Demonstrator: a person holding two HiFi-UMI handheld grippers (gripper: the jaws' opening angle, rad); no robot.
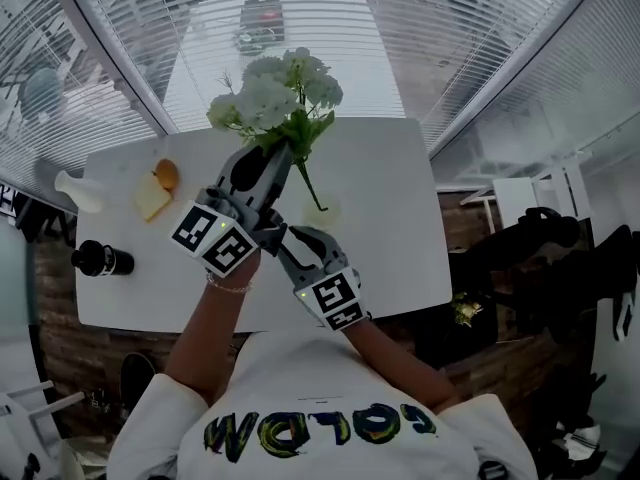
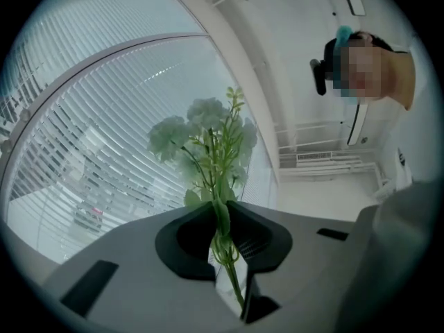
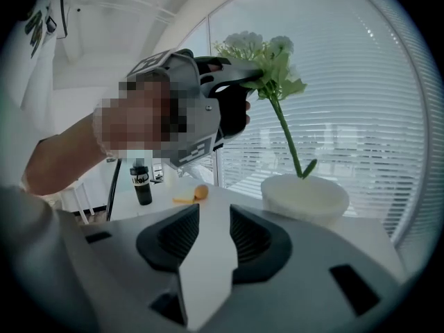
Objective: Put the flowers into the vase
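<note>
A bunch of white flowers [image 1: 275, 93] on a long green stem hangs over the white table [image 1: 390, 218]. My left gripper [image 1: 278, 156] is shut on the stem just under the leaves, seen close up as stem [image 2: 223, 229] pinched between its jaws. The stem's lower end dips into the low white vase [image 3: 305, 196], a pale ring from above, vase [image 1: 324, 211]. My right gripper [image 3: 214, 215] is open and empty, low over the table just short of the vase. In the head view the right gripper [image 1: 293, 238] sits under the left hand.
A black bottle [image 1: 100, 259] lies near the table's left edge, the same bottle [image 3: 142, 183] from the right gripper view. An orange and yellow piece of food [image 1: 158, 190] and a white object [image 1: 78, 190] lie at the left. Slatted window blinds [image 1: 300, 28] run behind the table.
</note>
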